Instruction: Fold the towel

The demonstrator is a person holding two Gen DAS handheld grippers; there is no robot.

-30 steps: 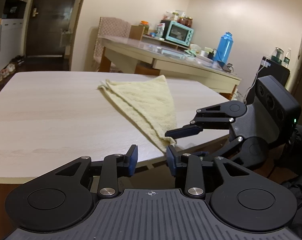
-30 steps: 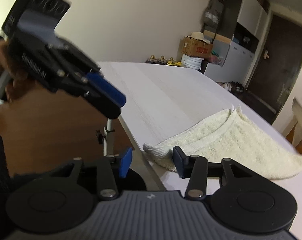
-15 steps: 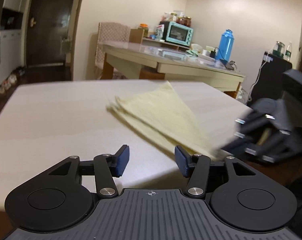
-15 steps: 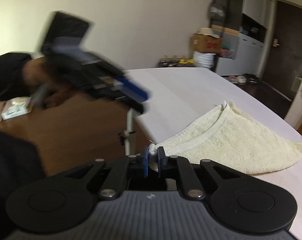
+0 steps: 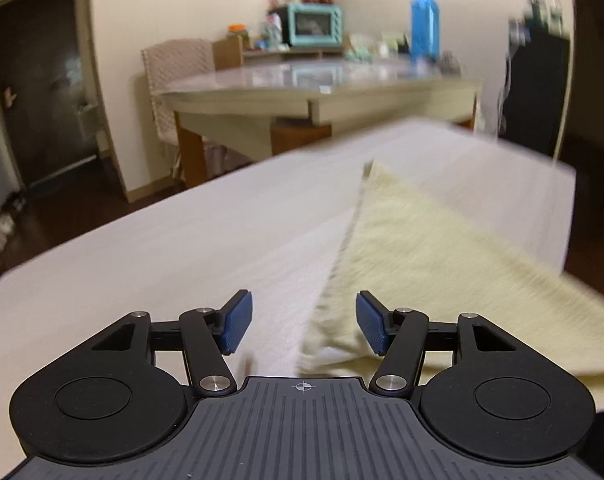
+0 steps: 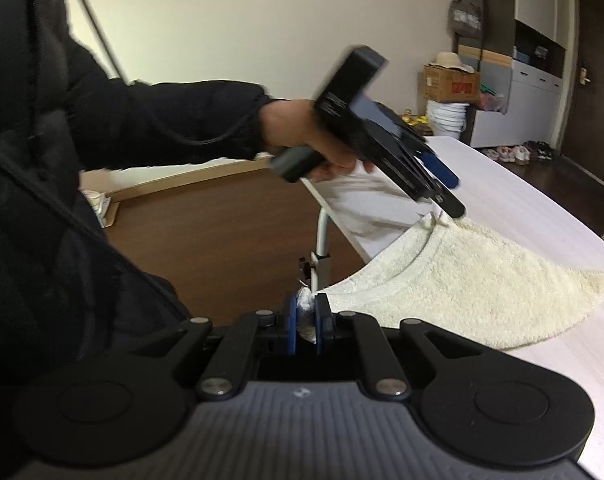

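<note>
- Right gripper (image 6: 306, 318) was clamped on a corner of the pale yellow towel (image 6: 474, 276), at the near tabletop (image 6: 542, 216) edge.
- Left gripper (image 5: 302, 326) jaws were spread apart, straddling the towel's (image 5: 442, 248) near corner, nothing pinched.
- Towel lay folded on the tabletop (image 5: 182, 248), ahead and right of the left gripper.
- Right wrist view: a hand (image 6: 302, 136) held the left gripper (image 6: 446, 196), tips at the towel's far corner.

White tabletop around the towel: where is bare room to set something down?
The white tabletop lies bare left of the pale yellow terry towel, out to its far edge, and beyond the towel's far corner. It is crowded at the near edge, where both hand-held grippers meet the towel: left hand-held gripper, right hand-held gripper.
</note>
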